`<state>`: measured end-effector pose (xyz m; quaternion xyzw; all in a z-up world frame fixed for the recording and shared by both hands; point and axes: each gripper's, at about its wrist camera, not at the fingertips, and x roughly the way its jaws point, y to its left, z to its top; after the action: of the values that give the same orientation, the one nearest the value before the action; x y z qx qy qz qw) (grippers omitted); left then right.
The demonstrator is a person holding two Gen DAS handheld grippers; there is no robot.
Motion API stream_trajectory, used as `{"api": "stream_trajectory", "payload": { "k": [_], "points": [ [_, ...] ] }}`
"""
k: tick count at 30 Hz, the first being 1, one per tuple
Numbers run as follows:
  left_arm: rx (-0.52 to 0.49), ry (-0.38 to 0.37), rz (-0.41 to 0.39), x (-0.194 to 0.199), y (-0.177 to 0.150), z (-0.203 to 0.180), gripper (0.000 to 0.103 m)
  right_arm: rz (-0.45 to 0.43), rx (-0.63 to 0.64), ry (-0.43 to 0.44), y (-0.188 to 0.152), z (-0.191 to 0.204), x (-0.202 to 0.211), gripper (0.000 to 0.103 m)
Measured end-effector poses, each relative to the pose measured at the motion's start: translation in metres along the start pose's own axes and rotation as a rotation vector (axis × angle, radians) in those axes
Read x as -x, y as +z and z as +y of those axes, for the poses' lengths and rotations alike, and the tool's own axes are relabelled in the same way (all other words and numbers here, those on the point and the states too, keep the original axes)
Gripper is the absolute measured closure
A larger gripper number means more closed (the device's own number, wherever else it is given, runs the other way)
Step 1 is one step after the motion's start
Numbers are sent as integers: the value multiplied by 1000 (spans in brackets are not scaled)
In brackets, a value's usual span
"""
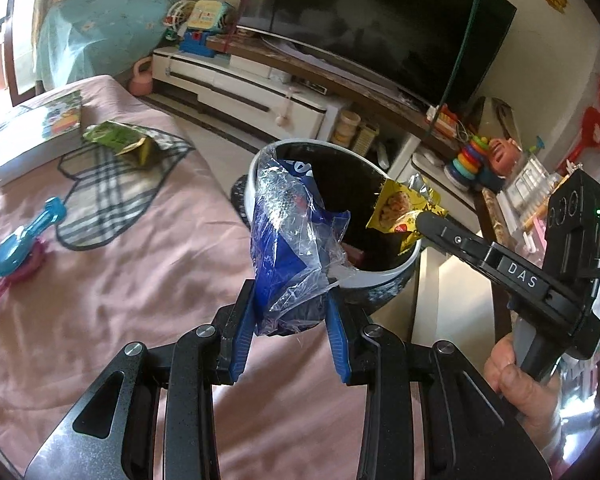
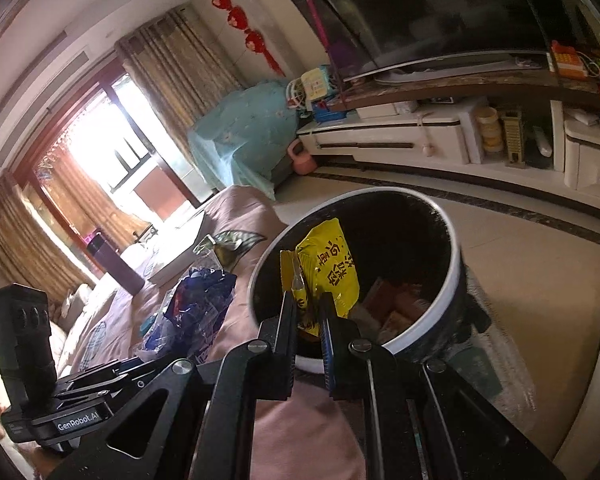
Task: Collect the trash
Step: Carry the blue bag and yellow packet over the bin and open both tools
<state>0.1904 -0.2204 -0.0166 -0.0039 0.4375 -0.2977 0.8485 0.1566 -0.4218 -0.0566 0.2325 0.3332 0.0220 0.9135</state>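
My left gripper (image 1: pixel 290 312) is shut on a crumpled blue and clear plastic wrapper (image 1: pixel 288 240), held at the near rim of a round bin (image 1: pixel 384 276) with a white rim and black inside. That wrapper (image 2: pixel 196 308) also shows left of the bin (image 2: pixel 456 240) in the right wrist view. My right gripper (image 2: pixel 308 300) is shut on a yellow snack packet (image 2: pixel 330 268), which hangs over the bin's mouth. From the left wrist view the packet (image 1: pixel 404 208) sits at the bin's right rim, pinched by the right gripper (image 1: pixel 420 220). Other trash lies at the bin's bottom.
A pink-covered bed (image 1: pixel 120 280) lies left of the bin, bearing a green wrapper (image 1: pixel 120 140), a book (image 1: pixel 36 136) and a blue and pink toy (image 1: pixel 24 244). A TV (image 1: pixel 380 28) stands on a white cabinet (image 1: pixel 240 92) beyond. A hand (image 1: pixel 520 380) grips the right tool.
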Motion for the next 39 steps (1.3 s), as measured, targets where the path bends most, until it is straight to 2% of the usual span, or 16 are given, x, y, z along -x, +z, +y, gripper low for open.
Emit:
{"api": "stream_trajectory", "payload": {
  "k": [12,27,32,33,35,37,39],
  "points": [
    [-30,-6,41,-26,23,-17,71,-11,-17,-33,15,-21,-2,92],
    [-56,13,59,-50,46,-26,69,41,6,-70,25,-28,-22,89],
    [-57,18,65,-54,48,-28,61,53,28,-78,30,-25,-27,86],
    [-55,15,67,-53,48,-27,57,55,28,-77,31,-25,-28,84],
    [-52,12,63,-51,48,-26,54,55,24,-75,32,-27,-28,63],
    [-46,6,54,-47,47,-25,49,46,19,-70,33,-27,-25,50],
    [-40,11,39,-42,45,-22,42,38,16,-67,33,-26,-23,49]
  ]
}}
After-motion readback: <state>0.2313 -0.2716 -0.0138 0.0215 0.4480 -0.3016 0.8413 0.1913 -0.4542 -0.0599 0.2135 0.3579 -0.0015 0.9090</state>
